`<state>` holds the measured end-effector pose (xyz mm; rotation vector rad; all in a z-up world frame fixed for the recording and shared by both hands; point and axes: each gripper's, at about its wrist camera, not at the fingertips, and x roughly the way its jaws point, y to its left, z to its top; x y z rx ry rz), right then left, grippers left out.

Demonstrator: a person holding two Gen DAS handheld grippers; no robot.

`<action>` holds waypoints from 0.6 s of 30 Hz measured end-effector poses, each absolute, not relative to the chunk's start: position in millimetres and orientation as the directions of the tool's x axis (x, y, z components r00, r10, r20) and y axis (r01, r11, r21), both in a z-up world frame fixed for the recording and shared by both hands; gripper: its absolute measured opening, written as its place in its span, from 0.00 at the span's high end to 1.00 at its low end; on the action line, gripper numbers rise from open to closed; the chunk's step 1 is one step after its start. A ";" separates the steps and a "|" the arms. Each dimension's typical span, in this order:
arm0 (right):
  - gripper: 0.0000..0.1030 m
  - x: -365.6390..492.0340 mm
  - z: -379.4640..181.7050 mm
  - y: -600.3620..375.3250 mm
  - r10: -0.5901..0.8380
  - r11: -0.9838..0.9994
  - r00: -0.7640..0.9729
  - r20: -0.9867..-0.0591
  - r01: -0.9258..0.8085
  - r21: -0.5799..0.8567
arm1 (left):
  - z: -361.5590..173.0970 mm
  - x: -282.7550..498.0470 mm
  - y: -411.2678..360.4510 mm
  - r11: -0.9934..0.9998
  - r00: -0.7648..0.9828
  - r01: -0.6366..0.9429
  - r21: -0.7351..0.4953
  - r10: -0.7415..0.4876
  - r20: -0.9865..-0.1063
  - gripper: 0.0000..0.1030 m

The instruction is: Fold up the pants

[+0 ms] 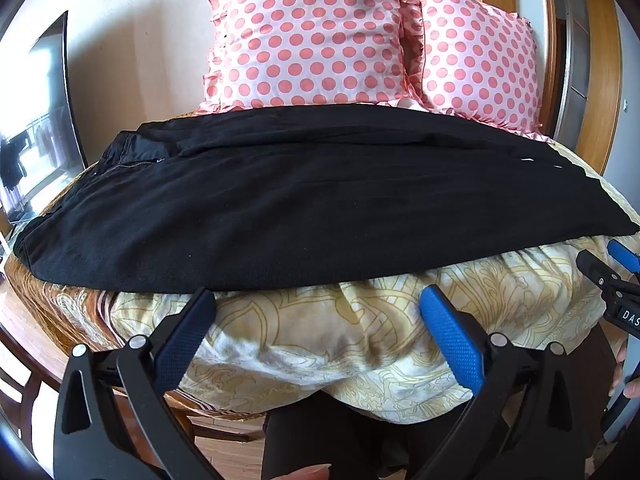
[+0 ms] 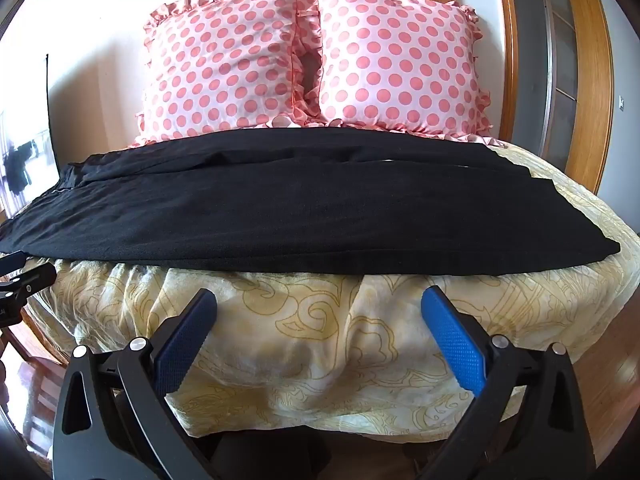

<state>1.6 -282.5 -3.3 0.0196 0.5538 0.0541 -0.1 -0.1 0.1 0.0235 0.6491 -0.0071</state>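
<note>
Pants (image 1: 320,208), black, lay lengthwise across the bed (image 1: 360,340), their waistband toward the left and 1 leg folded over the other, just in front of 2 pink polka-dot pillows (image 2: 304,64). Left gripper (image 1: 316,316) hovered near the pants' front edge, jaws spread apart and empty. Right gripper (image 2: 320,316) likewise gaped, holding nothing.

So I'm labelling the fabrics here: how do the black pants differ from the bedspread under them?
The pants are plain black; the bedspread is pale yellow with a swirling pattern. The pants lie flat and smooth across the bed, while the bedspread bunches into wrinkles at the near edge. Neither is held by a gripper.
</note>
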 end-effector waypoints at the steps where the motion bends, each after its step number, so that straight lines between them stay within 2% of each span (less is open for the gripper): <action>1: 0.01 1.6 -3.3 -282.6 0.057 0.998 0.849 -0.525 -0.046 0.034 | 0.0 -0.1 0.0 1.000 0.796 0.014 0.019 0.000 -0.605 0.02; 18: 0.01 1.8 -3.1 -282.7 0.056 0.998 0.846 -0.530 -0.044 0.035 | 0.1 0.0 0.0 1.000 0.796 0.014 0.018 0.000 -0.605 0.02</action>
